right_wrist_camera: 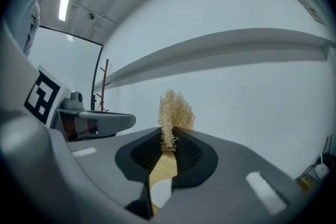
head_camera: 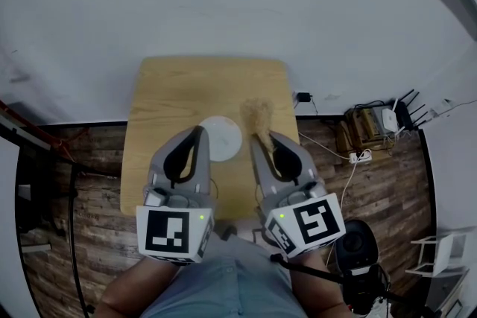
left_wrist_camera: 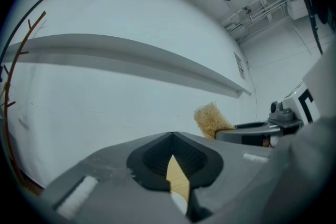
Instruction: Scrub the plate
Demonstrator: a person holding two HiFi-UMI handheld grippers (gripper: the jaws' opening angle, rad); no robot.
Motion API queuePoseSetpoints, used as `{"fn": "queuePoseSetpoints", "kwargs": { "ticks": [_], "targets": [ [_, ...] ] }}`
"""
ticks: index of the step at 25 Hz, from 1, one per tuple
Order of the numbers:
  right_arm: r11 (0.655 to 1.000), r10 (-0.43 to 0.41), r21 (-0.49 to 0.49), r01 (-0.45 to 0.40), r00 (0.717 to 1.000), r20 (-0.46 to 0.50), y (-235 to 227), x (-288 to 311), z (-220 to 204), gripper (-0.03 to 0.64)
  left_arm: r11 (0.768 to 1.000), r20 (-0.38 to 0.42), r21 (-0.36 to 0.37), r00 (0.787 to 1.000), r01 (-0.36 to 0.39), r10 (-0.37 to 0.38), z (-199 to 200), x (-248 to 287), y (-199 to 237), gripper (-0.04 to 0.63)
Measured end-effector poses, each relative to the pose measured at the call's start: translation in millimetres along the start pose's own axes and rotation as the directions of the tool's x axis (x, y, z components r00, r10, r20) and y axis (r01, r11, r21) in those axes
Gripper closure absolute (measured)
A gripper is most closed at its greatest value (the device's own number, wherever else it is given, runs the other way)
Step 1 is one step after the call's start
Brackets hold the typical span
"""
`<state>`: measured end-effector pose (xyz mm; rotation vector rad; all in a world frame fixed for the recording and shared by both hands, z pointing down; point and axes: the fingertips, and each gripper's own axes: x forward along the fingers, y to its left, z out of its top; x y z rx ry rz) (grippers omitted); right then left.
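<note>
My right claw [right_wrist_camera: 168, 139] is pressed together on a scrubber [right_wrist_camera: 176, 108]. Its ribbed black pads [right_wrist_camera: 191, 152] pinch the lower end of a pale, straw-coloured tuft of coarse, frizzy fibres. The tuft's long axis runs straight on from the jaws. Its loose, bushy end sticks out past the tips toward 12 o'clock, away from me. It is narrow where it is pinched and wider and ragged at the free end.

My left claw [left_wrist_camera: 172, 136] has its tips closed on each other with nothing between them. Below the tips, a thin wedge of tan counter and a bit of white show through the gap between the pads. Both claws are smooth grey plastic. Each carries a white cube with black square markers [head_camera: 175, 233] at the near end.

The plate [head_camera: 223, 138] is round, white and plain. It lies flat on the counter between the two claw tips in the head view. The left tips overlap its rim at about 9 o'clock, and the tuft sits at about 2 o'clock. I cannot tell how high the tuft is above the plate or whether it touches.

The counter [head_camera: 179, 89] is a light wooden square with rounded corners. It stands against a plain white wall [head_camera: 238, 4] on a dark plank floor [head_camera: 89, 182]. At 3 o'clock, cables [head_camera: 358, 153] lie in a tangle on the floor.
</note>
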<state>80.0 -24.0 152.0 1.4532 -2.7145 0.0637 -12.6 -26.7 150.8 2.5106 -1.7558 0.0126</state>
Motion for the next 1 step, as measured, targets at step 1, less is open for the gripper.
{"fn": "queuePoseSetpoints", "kwargs": {
  "ticks": [1],
  "targets": [
    [1.000,-0.001,0.002,0.001,1.000,-0.002,-1.7,0.8,-1.5,0.569,1.000,-0.001,0.006,1.000,0.002,-0.002,-1.5,1.8,-0.1,0.575]
  ]
}}
